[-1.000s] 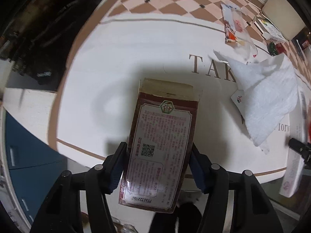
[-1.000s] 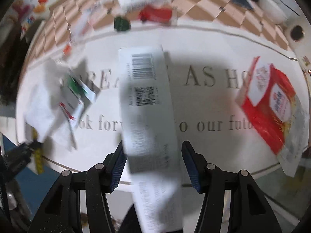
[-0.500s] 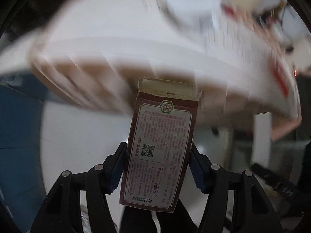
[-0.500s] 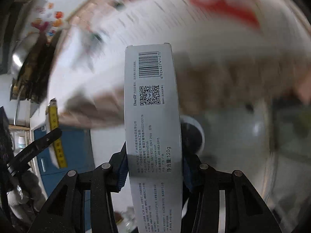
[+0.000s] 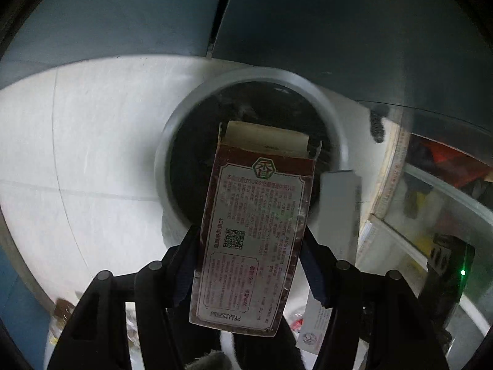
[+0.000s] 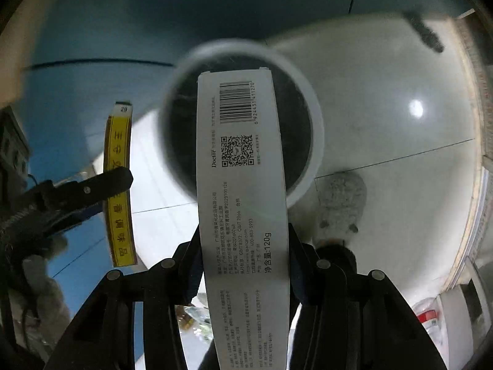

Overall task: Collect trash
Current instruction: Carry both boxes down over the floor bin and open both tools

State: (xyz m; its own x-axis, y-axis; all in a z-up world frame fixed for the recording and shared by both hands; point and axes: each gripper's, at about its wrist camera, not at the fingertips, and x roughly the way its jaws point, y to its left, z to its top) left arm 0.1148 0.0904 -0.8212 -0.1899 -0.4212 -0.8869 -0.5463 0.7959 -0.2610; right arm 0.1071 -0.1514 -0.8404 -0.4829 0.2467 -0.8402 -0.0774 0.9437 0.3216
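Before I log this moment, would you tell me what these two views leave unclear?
- Bin contents: left view, dark inside, brown box covers the middle.
- Bin rim: right view, blurred, white box crosses it.
- White box's lower end: right view, cut off by the frame edge.
- Small print on the brown box: left view, too small.

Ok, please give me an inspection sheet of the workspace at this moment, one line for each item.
Surface: pale tiled floor, seen from above.
Job's things: brown carton and white carton, both held above the round bin, which has a dark inside.
Clutter: wrappers at the lower edge of both views, too blurred to name.
Grippers: left gripper shut on the brown carton; right gripper shut on the white carton.
Cables: nothing seen.
Surroundings: blue cabinet fronts behind the bin; round table edge at right.
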